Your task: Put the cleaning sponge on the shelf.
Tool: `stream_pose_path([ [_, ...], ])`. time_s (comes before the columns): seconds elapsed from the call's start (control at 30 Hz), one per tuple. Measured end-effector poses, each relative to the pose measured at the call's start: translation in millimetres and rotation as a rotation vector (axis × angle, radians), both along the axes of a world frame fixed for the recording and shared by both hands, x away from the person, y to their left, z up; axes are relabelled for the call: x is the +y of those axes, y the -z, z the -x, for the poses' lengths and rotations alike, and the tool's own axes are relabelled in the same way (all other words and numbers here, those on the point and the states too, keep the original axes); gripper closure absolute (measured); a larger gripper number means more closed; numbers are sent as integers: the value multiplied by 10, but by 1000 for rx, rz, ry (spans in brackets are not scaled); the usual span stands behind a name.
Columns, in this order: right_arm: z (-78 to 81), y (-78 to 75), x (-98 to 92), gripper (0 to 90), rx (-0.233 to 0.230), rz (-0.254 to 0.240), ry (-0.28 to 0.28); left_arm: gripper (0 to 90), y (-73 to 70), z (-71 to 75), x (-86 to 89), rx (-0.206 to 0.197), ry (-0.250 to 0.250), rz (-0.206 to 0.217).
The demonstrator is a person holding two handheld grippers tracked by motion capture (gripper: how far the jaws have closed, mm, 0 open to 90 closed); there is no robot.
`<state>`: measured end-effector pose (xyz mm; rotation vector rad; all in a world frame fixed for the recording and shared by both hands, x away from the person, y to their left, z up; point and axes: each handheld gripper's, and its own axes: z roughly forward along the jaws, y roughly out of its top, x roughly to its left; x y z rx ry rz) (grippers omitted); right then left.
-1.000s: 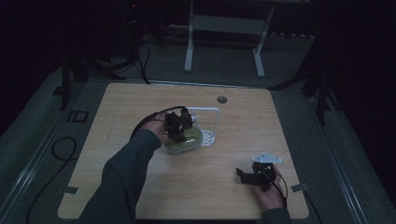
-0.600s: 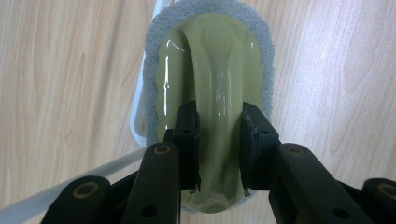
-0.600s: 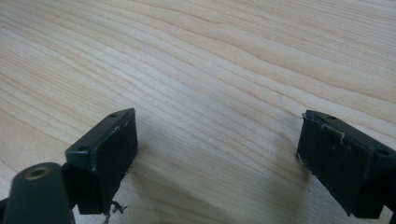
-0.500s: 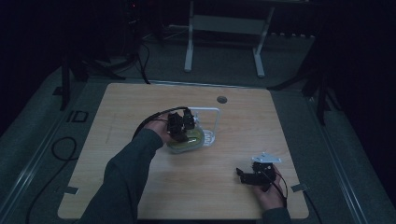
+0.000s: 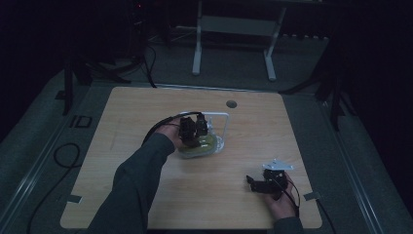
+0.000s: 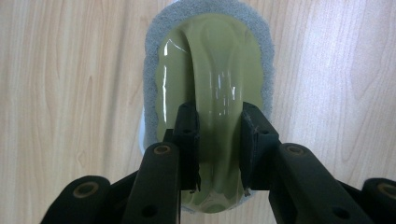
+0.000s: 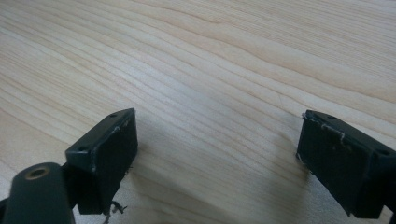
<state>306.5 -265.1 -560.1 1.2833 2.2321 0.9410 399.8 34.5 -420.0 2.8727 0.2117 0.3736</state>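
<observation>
Left gripper [image 6: 217,149] is clamped on the raised green handle of the scrubbing pad [image 6: 210,79]; jaws narrow, one each side of the ridge. Pad sits flat on the wooden surface [image 5: 146,112], near centre, grey foam rim down. Grasp judged done; lift or scrub stroke still left. Right gripper [image 7: 217,158] is parked low near the front right edge, jaws wide, empty. White wire rack [image 5: 221,119] stands just behind the pad and may be clipped on a forward move.
</observation>
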Motion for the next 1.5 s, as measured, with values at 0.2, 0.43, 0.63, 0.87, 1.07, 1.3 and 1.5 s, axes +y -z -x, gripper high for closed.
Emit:
stream_pose_path([
  [0.2,0,0,0,119,0,0,0,717,-14,-18,-23,-9,13,-4],
  [0.43,0,0,0,119,0,0,0,717,18,-32,-48,-11,35,-6],
  [0.63,0,0,0,119,0,0,0,717,20,-47,-56,-19,44,-2],
  [0.87,0,0,0,119,0,0,0,717,38,-59,-59,-30,44,-20],
  [1.07,0,0,0,119,0,0,0,716,53,-89,-76,-39,56,-25],
  [1.3,0,0,0,119,0,0,0,716,61,-124,-97,-43,78,-17],
  [1.5,0,0,0,119,0,0,0,715,66,-133,-144,-52,126,-39],
])
